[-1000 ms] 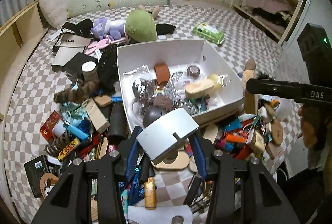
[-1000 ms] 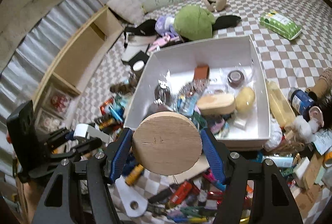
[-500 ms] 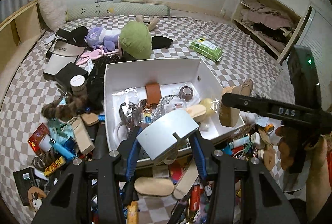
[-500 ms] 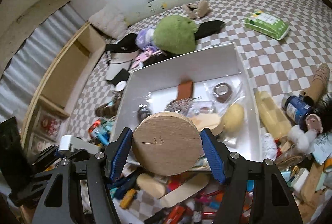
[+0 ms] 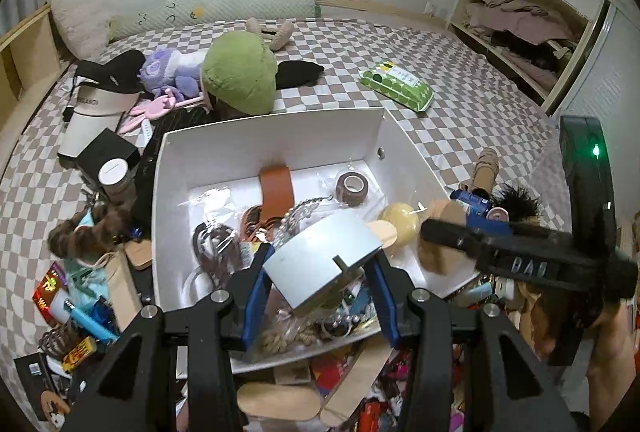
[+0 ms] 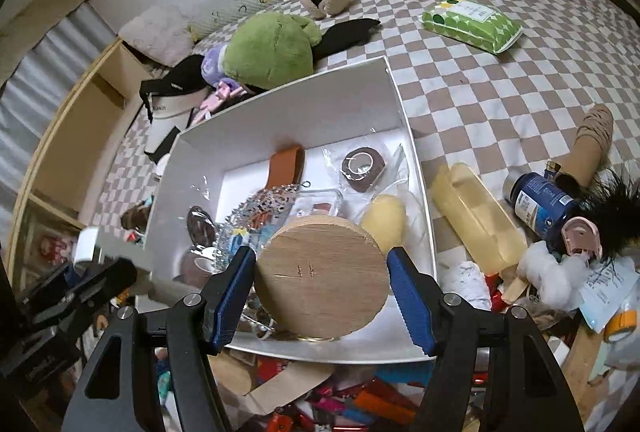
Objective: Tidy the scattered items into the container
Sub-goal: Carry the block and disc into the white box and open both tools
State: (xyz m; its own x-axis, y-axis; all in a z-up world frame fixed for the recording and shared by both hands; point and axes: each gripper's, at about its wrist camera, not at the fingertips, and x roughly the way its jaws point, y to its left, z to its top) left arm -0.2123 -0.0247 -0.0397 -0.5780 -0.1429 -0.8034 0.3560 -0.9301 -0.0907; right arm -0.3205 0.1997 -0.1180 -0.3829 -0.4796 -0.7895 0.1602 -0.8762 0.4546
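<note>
Wooden disc [image 6: 322,278] face-on in right gripper [image 6: 322,296], over white box [image 6: 280,104]

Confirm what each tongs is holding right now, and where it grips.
Left tongs: grey metal piece, pinched at its side edges. Right tongs: round wooden disc, clamped across its rim.

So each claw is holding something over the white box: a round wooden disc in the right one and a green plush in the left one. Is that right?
Not quite. The right gripper does hold the round wooden disc over the white box, but the left wrist view shows the left gripper clamping a grey metal piece. The green plush lies on the bed behind the box.
</note>
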